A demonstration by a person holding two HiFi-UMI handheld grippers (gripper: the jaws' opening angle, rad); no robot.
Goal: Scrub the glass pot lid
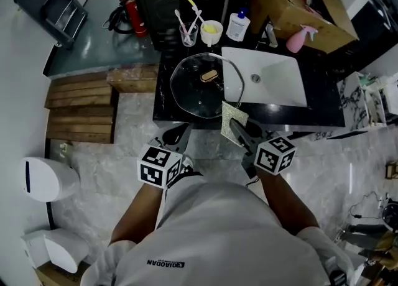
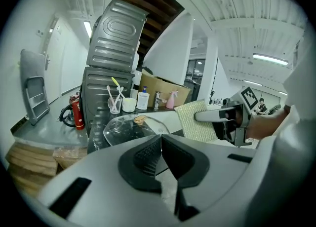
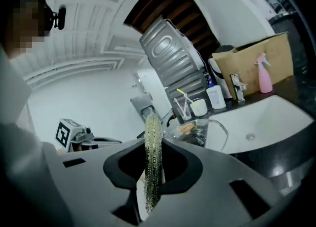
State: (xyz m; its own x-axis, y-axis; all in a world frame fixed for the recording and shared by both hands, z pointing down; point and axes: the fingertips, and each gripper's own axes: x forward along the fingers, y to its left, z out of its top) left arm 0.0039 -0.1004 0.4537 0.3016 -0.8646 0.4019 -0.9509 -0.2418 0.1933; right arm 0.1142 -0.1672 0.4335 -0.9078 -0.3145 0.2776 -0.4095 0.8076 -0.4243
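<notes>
The round glass pot lid (image 1: 200,89) with a tan knob lies on the black counter (image 1: 166,101), its right edge over the sink. My right gripper (image 1: 239,131) is shut on a glittery yellow-green scrub pad (image 1: 233,122), held just in front of the lid's near rim and apart from it. In the right gripper view the pad (image 3: 152,132) stands edge-on between the jaws of the right gripper (image 3: 154,166), with the lid (image 3: 196,130) beyond. My left gripper (image 1: 175,135) hovers below the counter edge, shut on nothing. In the left gripper view, the left gripper (image 2: 159,156) faces the lid (image 2: 129,128) and pad (image 2: 197,121).
A white sink (image 1: 273,79) lies right of the lid. Behind it stand a toothbrush cup (image 1: 188,33), a yellow-filled cup (image 1: 211,30), a white bottle (image 1: 238,25), a pink spray bottle (image 1: 297,38) and a cardboard box (image 1: 308,5). Wooden pallets (image 1: 81,107) lie on the left.
</notes>
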